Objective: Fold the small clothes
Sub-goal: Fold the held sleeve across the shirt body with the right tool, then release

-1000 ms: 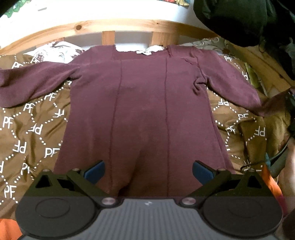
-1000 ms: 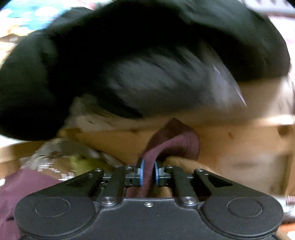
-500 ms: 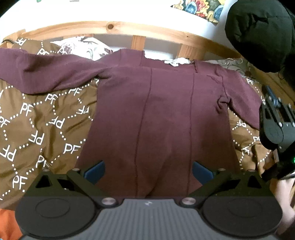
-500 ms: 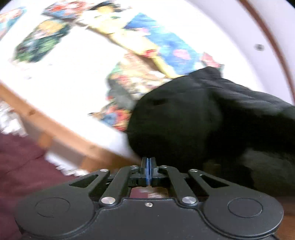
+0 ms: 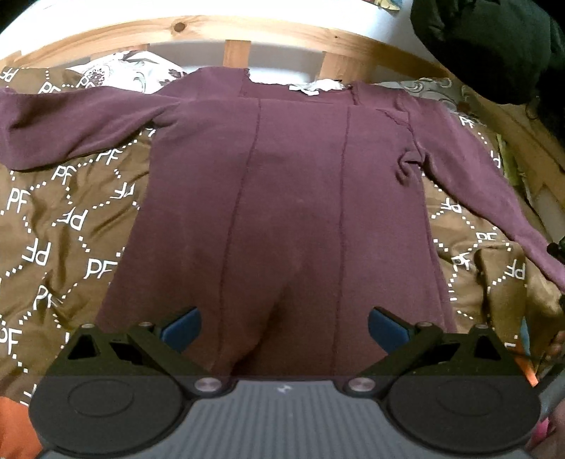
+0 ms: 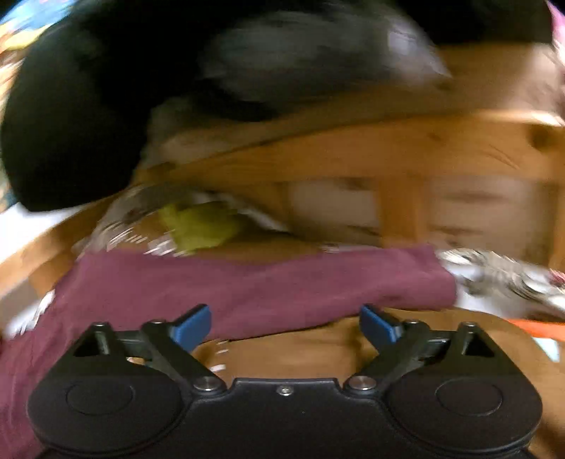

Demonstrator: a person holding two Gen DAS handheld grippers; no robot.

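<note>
A maroon long-sleeved top (image 5: 289, 197) lies flat on a brown patterned bedspread (image 5: 60, 226), neck toward the wooden headboard, both sleeves spread out. My left gripper (image 5: 284, 330) is open and empty, hovering over the top's lower hem. My right gripper (image 6: 285, 326) is open and empty just in front of the right sleeve (image 6: 247, 286), which lies stretched across the bedspread. The right wrist view is blurred.
A wooden headboard (image 5: 240, 31) runs along the back. A black garment (image 5: 487, 46) hangs at the upper right and fills the top of the right wrist view (image 6: 176, 70). A white patterned pillow (image 5: 116, 72) lies behind the top. Something orange (image 5: 14, 423) shows at bottom left.
My right gripper, shut on the sleeve cuff a second ago, has swung around, opened and let the sleeve go; the sleeve now lies flat. My left gripper's view shifted slightly; it stayed open.
</note>
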